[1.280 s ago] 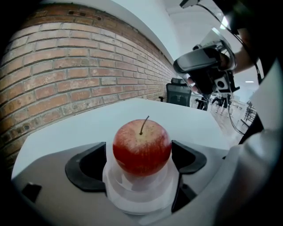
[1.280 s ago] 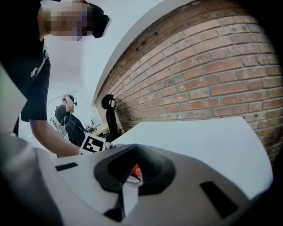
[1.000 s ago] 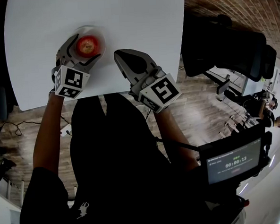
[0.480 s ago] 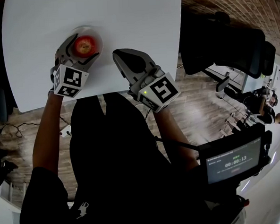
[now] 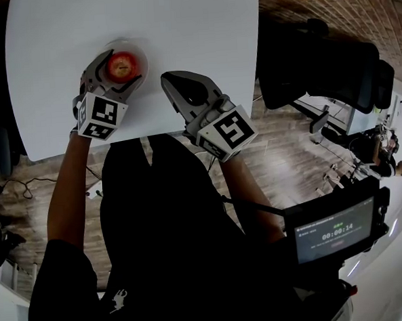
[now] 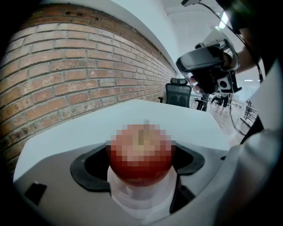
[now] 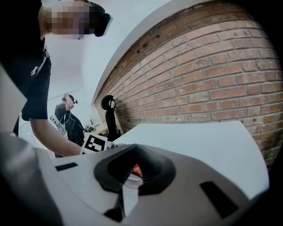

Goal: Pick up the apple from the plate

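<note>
- Where is the apple?
- The apple point(image 6: 140, 152) sits on the little white plate point(image 5: 145, 52). The plate is on the left side of the white table point(image 5: 200, 27). The apple is red, and its stalk points up.
- Is anything holding it?
- The left gripper point(image 5: 122, 67) comes at it from the near side. One jaw is on the left of the apple and one is on the right. The jaws have just been closing in, and the apple is right between them. The black pads point(image 6: 90, 165) touch its sides, so these tongs grasp the apple.
- Is the apple up in the air?
- No. It rests on the plate.
- And the other one?
- The right gripper point(image 5: 169, 79) is just to the right of the plate and apart from it. Its jaws are clenched together with nothing in them. Through the little hole between its jaws you see a bit of the plate and a bit of the red apple farther off.
- Does it touch the table?
- I cannot tell.
- What is past the table?
- A brick wall point(image 6: 66, 75) on the far side, and a black chair point(image 6: 178, 92).
</note>
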`<state>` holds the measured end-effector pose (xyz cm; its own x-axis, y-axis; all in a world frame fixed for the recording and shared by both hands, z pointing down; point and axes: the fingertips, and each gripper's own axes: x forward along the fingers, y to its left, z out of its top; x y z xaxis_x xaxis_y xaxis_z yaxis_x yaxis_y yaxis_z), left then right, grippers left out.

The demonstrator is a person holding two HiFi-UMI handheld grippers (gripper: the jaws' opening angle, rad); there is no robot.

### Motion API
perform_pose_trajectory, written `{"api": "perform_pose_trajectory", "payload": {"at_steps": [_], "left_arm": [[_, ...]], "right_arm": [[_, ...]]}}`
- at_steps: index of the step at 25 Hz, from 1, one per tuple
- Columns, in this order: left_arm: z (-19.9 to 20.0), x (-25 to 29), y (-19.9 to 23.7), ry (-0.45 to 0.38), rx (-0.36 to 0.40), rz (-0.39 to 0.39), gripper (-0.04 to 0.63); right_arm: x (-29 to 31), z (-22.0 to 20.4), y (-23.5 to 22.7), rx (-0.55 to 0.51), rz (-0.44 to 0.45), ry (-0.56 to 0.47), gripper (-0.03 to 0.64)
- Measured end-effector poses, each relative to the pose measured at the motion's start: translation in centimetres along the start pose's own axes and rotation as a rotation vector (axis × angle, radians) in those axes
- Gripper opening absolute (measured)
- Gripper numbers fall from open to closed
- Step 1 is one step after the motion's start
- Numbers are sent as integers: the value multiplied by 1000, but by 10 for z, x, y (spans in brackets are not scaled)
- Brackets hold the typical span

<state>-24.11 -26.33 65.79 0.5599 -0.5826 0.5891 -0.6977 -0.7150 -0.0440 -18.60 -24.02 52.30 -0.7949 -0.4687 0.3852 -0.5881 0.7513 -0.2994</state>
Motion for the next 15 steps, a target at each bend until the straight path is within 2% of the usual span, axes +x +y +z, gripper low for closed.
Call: {"api": "perform_pose_trajectory", "payload": {"at_steps": [15], "left_arm": [[10,-9,9,-28,-24,49,416]], "right_arm": [[5,5,-2,-62,23,-15,3]]}}
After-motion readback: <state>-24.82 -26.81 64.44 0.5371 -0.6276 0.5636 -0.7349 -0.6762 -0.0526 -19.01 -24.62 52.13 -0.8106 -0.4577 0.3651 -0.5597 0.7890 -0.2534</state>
